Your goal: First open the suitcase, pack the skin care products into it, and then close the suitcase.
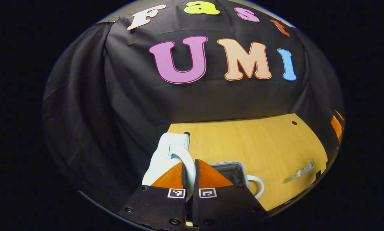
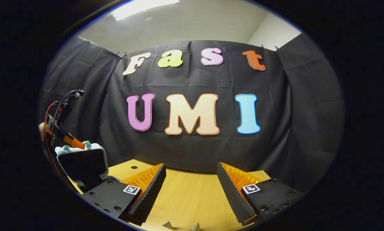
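While the left gripper [image 1: 189, 175] sits low in the left gripper view, its two fingers stand close together and pinch the pale curved handle [image 1: 185, 157] on the raised lid [image 1: 166, 154] of the small light-coloured suitcase, the handle passing up between the fingertips. Just right of those fingers lies the open base [image 1: 232, 168] of the suitcase with its dark lining, resting on the wooden table [image 1: 259, 144], and a second pale loop [image 1: 257, 184] curves out from its near right side. Well apart from the case, toward the table's right edge, lies a slim greenish skin care sachet [image 1: 299, 172], flat on the wood. In the right gripper view, the right gripper [image 2: 190, 192] hangs over the table [image 2: 185, 199] with its fingers wide apart and nothing between them. Far off at the left of that view, the suitcase [image 2: 81, 162] stands with its lid upright, dark inside facing this way, and the left gripper [image 2: 72, 142] touches its top edge, with red and black cables [image 2: 55, 112] trailing above it. At the bottom edge two small pale corners [image 2: 182, 227] of something peek in; what they are I cannot tell
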Available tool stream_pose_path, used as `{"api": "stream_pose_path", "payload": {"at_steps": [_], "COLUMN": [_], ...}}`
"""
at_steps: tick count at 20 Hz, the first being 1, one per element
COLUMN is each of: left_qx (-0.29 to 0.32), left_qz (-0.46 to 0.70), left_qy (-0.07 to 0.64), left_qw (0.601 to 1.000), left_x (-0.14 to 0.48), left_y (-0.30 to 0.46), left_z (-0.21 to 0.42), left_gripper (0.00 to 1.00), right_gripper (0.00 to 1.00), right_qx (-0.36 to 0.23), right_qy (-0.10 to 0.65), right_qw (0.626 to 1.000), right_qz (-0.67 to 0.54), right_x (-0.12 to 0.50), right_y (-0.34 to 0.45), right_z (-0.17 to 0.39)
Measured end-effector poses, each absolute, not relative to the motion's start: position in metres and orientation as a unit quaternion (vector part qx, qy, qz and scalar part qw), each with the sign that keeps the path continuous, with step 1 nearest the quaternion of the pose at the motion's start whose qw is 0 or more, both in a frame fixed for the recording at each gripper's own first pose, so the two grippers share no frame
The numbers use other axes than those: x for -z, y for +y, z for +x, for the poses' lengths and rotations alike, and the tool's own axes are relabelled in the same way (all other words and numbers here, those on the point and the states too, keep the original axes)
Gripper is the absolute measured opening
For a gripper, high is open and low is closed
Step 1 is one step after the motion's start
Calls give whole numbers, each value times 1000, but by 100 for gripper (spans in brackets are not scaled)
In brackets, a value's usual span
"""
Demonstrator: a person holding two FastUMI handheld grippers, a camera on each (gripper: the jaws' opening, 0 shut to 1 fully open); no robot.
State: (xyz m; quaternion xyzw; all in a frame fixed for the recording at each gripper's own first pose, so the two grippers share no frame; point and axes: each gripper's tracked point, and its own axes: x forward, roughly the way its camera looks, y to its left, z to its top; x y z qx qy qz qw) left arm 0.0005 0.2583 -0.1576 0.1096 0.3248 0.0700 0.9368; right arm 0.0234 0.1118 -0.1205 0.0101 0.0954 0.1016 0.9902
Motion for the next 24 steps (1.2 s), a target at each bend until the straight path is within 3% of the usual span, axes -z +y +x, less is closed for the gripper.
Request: {"api": "stream_pose_path", "payload": {"at_steps": [13,24], "left_qx": [-139,-194], "left_qz": [126,57], "left_qy": [282,343], "left_qw": [941,917], "left_x": [157,253], "left_y": [458,548], "left_z": [-14,-38], "left_gripper": [0,0], "right_gripper": [99,99], "right_qx": [-52,-40], "right_qy": [99,104], "right_qw": [994,994], "right_qz": [18,-14], "right_x": [122,116], "right_y": [189,202], "right_z": [17,7]}}
